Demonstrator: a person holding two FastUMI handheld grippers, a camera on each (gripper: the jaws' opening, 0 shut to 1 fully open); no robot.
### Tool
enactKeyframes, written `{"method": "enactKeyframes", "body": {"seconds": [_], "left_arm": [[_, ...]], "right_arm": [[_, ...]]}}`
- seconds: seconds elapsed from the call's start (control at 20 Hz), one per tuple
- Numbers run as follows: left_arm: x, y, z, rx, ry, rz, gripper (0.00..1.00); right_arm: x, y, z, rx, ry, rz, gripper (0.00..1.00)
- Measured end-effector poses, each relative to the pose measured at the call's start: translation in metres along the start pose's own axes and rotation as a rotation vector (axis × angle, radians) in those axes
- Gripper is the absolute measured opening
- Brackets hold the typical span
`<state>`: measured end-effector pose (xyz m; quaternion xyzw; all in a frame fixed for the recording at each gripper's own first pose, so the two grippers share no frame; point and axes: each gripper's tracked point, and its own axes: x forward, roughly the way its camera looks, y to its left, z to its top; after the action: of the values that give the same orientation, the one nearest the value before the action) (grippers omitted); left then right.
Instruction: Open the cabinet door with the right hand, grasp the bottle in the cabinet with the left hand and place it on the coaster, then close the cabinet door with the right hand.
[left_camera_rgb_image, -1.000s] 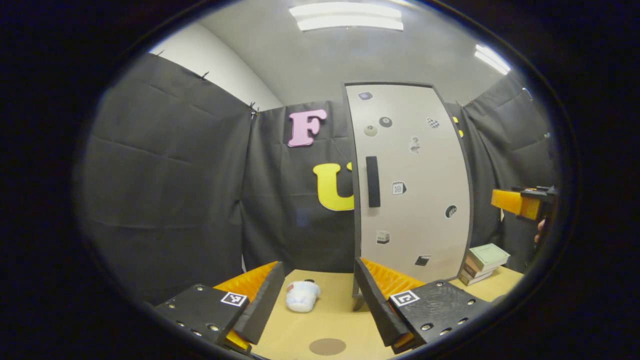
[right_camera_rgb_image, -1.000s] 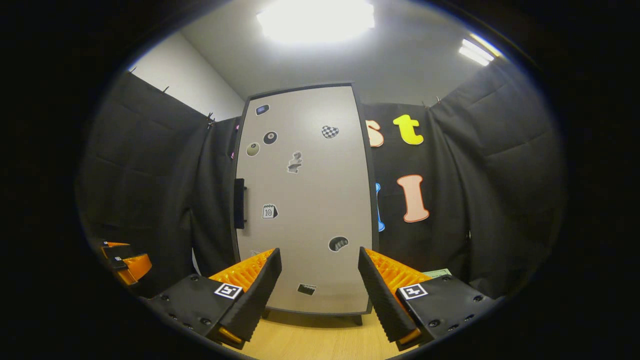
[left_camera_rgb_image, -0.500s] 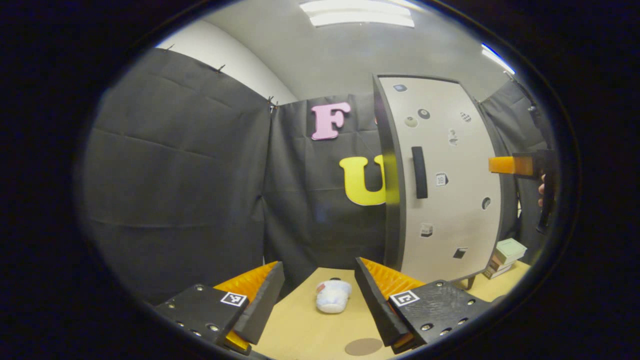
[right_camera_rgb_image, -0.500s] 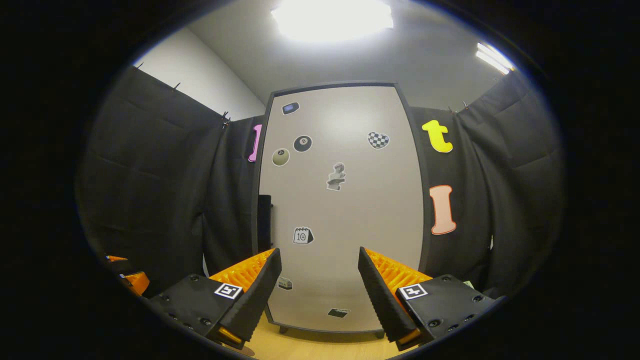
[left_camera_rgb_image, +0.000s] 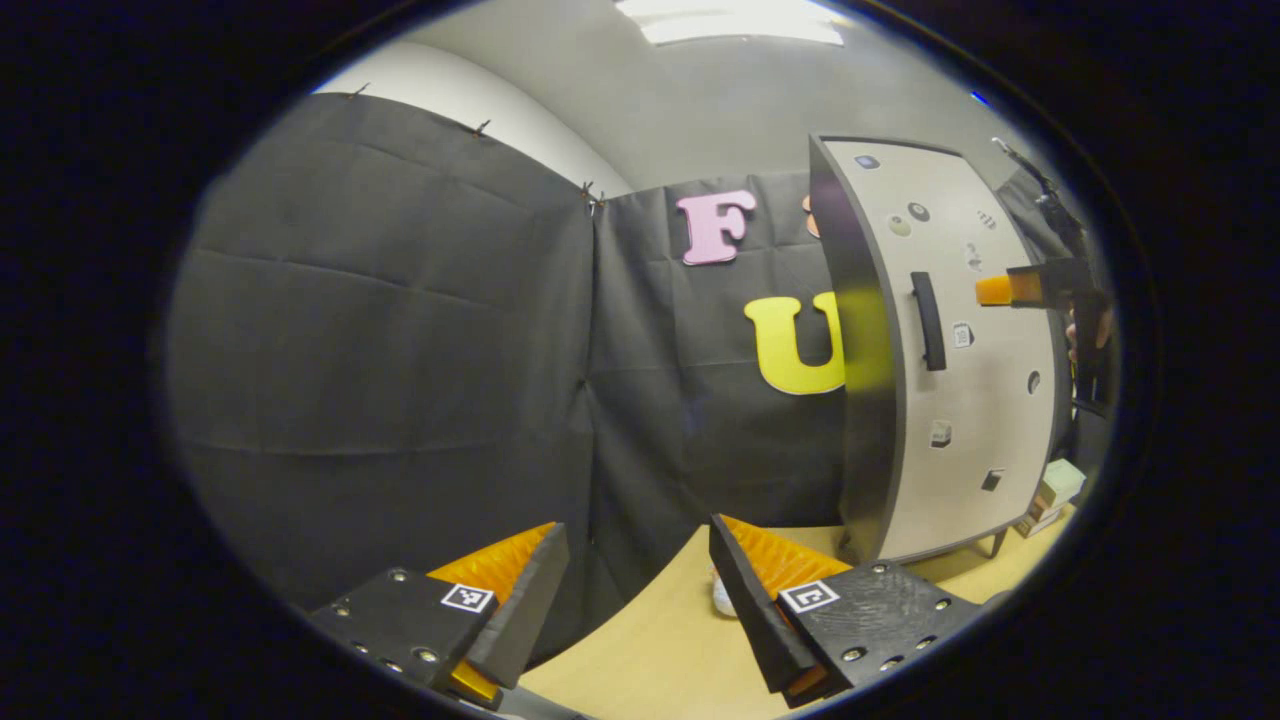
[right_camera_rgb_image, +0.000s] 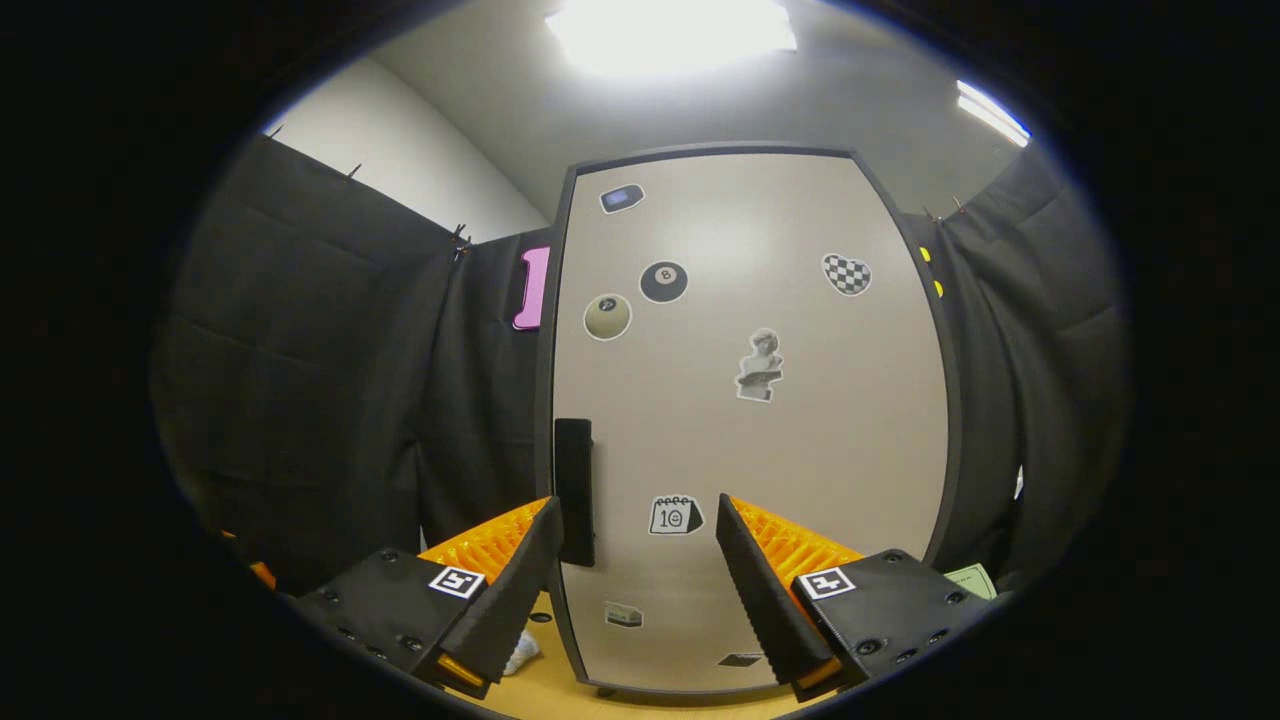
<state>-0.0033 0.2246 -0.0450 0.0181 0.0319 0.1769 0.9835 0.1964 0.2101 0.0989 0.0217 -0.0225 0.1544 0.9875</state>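
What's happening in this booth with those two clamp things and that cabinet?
A person holds a two-finger gripper in each hand. The right gripper is open and faces the cabinet door, close to its dark handle but not gripping it. The door looks shut, so the bottle inside is not visible. The left gripper is also open and empty, held above the wooden table to the cabinet's side. A small white object lies on the table by it.
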Motion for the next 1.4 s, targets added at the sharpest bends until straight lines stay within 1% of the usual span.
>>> {"method": "enactKeyframes", "body": {"seconds": [0.1,0.15,0.25,0.3,0.35,0.45,0.6,0.65,0.7,0.85,0.9,0.95,1.0,1.05,1.1,1.15,1.2,1.25,1.3,1.35,1.4], "left_arm": [[0.003,0.011,-0.006,0.002,0.004,0.006,0.88],[0.006,0.015,-0.009,0.002,0.006,0.007,0.86],[0.010,0.024,-0.016,0.002,0.017,0.010,0.86],[0.013,0.028,-0.020,0.002,0.023,0.013,0.88],[0.014,0.032,-0.023,0.002,0.027,0.015,0.86],[0.018,0.040,-0.029,-0.003,0.035,0.022,0.86],[0.024,0.048,-0.036,-0.014,0.049,0.024,0.86],[0.025,0.049,-0.039,-0.015,0.053,0.025,0.88],[0.026,0.052,-0.041,-0.015,0.055,0.027,0.88],[0.028,0.057,-0.044,-0.015,0.059,0.029,0.88],[0.028,0.058,-0.046,-0.016,0.062,0.029,0.88],[0.029,0.058,-0.048,-0.018,0.064,0.029,0.88],[0.030,0.059,-0.048,-0.022,0.066,0.028,0.88],[0.029,0.059,-0.049,-0.025,0.068,0.026,0.88],[0.029,0.058,-0.050,-0.027,0.069,0.025,0.88],[0.030,0.057,-0.051,-0.030,0.069,0.020,0.88],[0.031,0.055,-0.049,-0.032,0.070,0.014,0.88],[0.032,0.053,-0.048,-0.033,0.069,0.008,0.88],[0.033,0.051,-0.046,-0.030,0.065,0.002,0.87],[0.035,0.046,-0.045,-0.028,0.057,-0.004,0.87],[0.037,0.043,-0.042,-0.026,0.051,-0.011,0.87]], "right_arm": [[0.013,0.010,-0.004,-0.008,0.012,-0.003,0.98],[0.019,0.015,-0.004,-0.010,0.015,-0.004,0.98],[0.031,0.025,-0.005,-0.017,0.017,0.002,0.98],[0.037,0.031,-0.005,-0.021,0.016,0.006,0.98],[0.042,0.037,-0.005,-0.020,0.016,0.013,0.98],[0.055,0.046,-0.010,-0.011,0.037,0.018,0.96],[0.072,0.053,-0.018,-0.012,0.073,0.005,0.96],[0.078,0.056,-0.022,-0.016,0.092,0.009,0.96],[0.082,0.059,-0.027,-0.014,0.117,0.012,0.90],[0.095,0.063,-0.040,0.007,0.190,0.011,0.85],[0.098,0.063,-0.040,0.013,0.201,0.011,0.72],[0.100,0.063,-0.042,0.020,0.211,0.006,0.68],[0.101,0.056,-0.042,0.017,0.224,-0.024,0.71],[0.102,0.048,-0.043,0.012,0.221,-0.063,0.66],[0.106,0.046,-0.044,0.020,0.230,-0.058,0.53],[0.101,0.049,-0.043,0.017,0.234,-0.051,0.39],[0.102,0.049,-0.044,0.007,0.248,-0.039,0.29],[0.102,0.049,-0.045,0.014,0.260,-0.039,0.32],[0.100,0.049,-0.044,0.006,0.271,-0.028,0.19],[0.100,0.047,-0.044,0.031,0.269,-0.030,0.22],[0.099,0.047,-0.044,0.033,0.271,-0.018,0.11]]}}
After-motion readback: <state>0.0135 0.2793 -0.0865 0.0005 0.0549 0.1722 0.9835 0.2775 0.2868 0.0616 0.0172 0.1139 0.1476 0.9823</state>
